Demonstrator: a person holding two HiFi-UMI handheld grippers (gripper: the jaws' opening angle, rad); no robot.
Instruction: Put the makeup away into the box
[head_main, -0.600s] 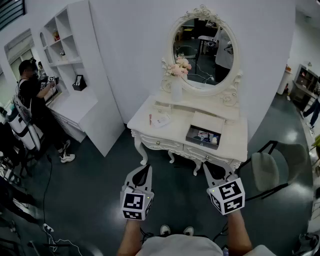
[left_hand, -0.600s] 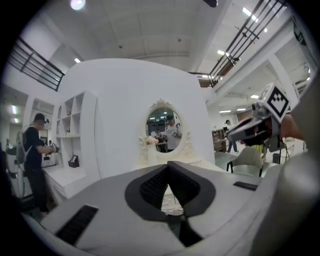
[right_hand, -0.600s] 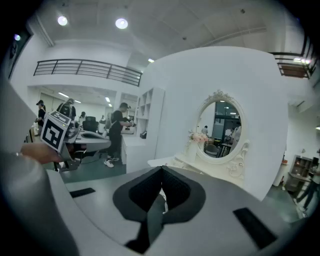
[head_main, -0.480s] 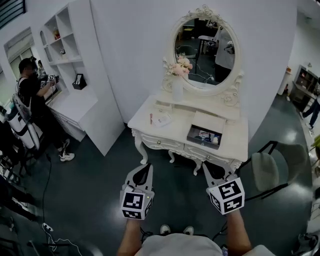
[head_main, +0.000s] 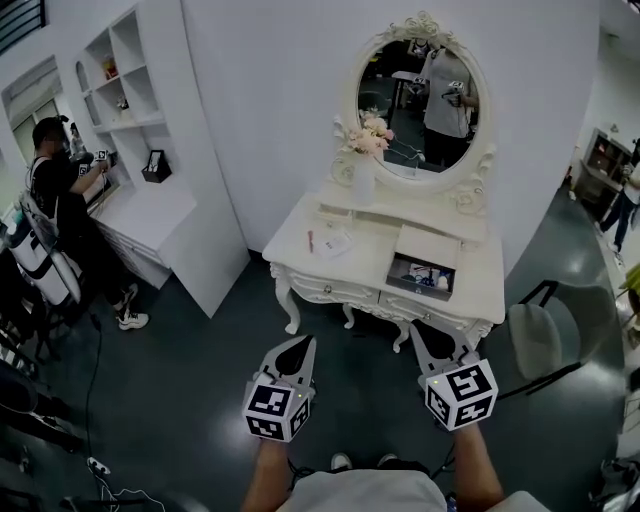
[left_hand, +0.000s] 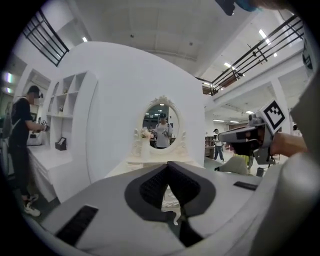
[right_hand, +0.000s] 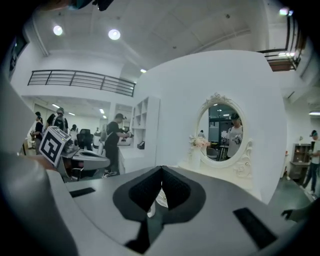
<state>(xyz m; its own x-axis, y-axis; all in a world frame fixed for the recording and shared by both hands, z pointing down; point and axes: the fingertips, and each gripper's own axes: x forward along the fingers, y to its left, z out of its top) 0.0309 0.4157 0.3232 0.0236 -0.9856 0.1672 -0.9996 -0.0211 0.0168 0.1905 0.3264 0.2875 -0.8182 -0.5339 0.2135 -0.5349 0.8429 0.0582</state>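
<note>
The left gripper (head_main: 301, 343) and the right gripper (head_main: 417, 330) are held side by side above the dark floor (head_main: 200, 380). Both are in front of the table (head_main: 350, 262), well apart from it, and point toward its front edge. Left gripper: the jaw tips meet, only a narrow slit remains lower down between the pads, and nothing is between them. Right gripper: the jaws are fully together and grip nothing. The box (head_main: 421, 274) stands open on the right half of the table top, close to the front edge. Its dark interior contains several small items that are too small to identify. A flat white panel (head_main: 428, 243) lies directly behind the box; whether it is the lid cannot be determined. Two items lie outside the box, on the left half of the table top: a red stick (head_main: 310, 241) and, just beside it, a flat pale packet (head_main: 335, 242). Both are well apart from the box and from the grippers. A vase (head_main: 364, 180) with pink flowers stands at the rear edge of the table, at the lower left of the oval mirror (head_main: 420, 95). A chair (head_main: 540, 340) stands at the right end of the table. A white shelf unit (head_main: 125, 90) occupies the left wall, and a person (head_main: 55, 200) stands at its counter.
</note>
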